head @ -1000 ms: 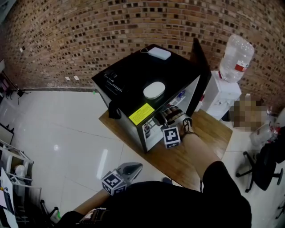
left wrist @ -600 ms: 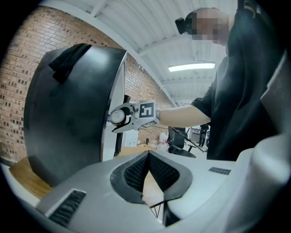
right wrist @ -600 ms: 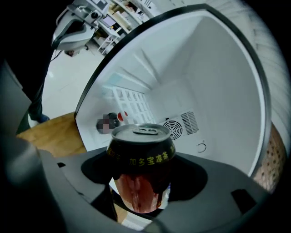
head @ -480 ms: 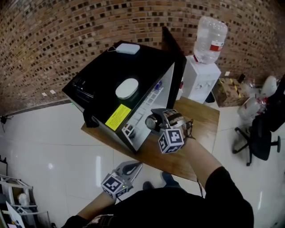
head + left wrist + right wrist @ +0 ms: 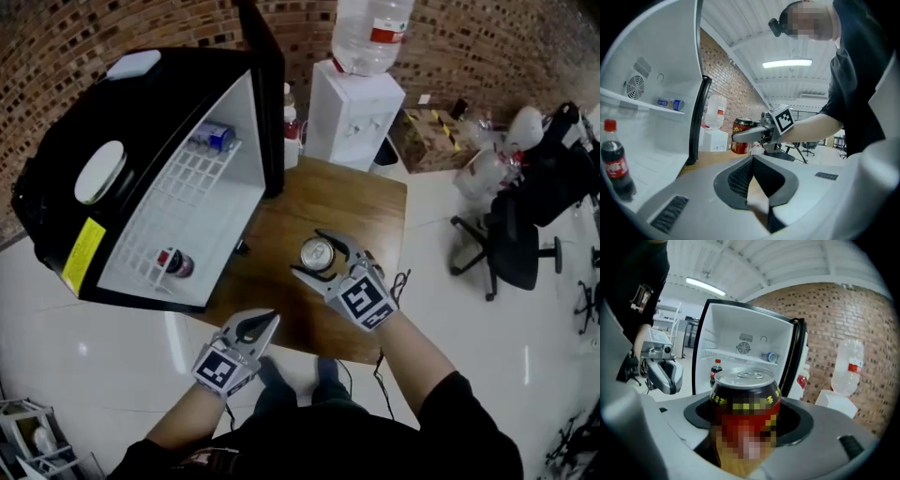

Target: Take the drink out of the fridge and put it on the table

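The drink is a red and black can (image 5: 317, 252) with a silver top. My right gripper (image 5: 312, 256) is shut on it, upright, over the middle of the wooden table (image 5: 359, 202). It fills the right gripper view, can (image 5: 745, 392) between the jaws. From the left gripper view the can (image 5: 740, 140) hangs just above the tabletop. My left gripper (image 5: 251, 328) sits at the table's near edge with its jaws together and nothing in them. The black mini fridge (image 5: 52, 122) stands at the left with its door (image 5: 266, 84) swung open.
Inside the fridge a cola bottle (image 5: 175, 263) stands on the lower rack and a blue can (image 5: 214, 137) lies on the upper shelf. A white water dispenser (image 5: 354, 112) stands behind the table. An office chair (image 5: 516, 239) and bags are at the right.
My right gripper has come out of the fridge opening with the can and now holds it over the table. The head view has swung round to the right. The left gripper stays low.
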{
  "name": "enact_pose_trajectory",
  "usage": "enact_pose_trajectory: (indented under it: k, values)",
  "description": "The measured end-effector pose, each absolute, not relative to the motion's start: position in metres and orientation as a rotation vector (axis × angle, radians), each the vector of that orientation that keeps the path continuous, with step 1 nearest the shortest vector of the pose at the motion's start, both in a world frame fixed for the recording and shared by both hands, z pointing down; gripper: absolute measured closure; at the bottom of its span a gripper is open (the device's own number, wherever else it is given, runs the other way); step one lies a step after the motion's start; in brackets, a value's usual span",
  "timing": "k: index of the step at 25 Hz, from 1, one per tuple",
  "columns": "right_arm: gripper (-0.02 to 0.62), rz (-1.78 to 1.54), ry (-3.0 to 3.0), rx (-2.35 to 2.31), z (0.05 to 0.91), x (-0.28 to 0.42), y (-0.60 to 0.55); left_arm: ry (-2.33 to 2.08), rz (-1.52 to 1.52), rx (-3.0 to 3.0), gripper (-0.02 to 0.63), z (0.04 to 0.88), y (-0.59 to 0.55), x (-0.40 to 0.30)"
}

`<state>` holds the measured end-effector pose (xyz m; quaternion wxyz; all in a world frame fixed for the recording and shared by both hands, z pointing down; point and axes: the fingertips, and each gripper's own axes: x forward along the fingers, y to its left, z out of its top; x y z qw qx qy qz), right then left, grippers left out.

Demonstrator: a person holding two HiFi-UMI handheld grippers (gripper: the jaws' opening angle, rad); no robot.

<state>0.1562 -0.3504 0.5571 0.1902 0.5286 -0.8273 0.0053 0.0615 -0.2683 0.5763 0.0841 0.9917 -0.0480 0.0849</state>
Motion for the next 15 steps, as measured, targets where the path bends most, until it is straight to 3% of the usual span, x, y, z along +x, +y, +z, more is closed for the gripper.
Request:
enact_pose_trajectory:
  k: [8,15]
  values:
    - [0.245,0.244,-2.418,1.616,0.653,0.240,-0.297,-0.103,0.251,2.992,0.612,0.643,-0.227,0.172]
    - [0.245,0.271,-2.442,1.620,0.708,0.246,-0.292,-0.141,0.255,2.984,0.612,0.693,-0.226,0.197]
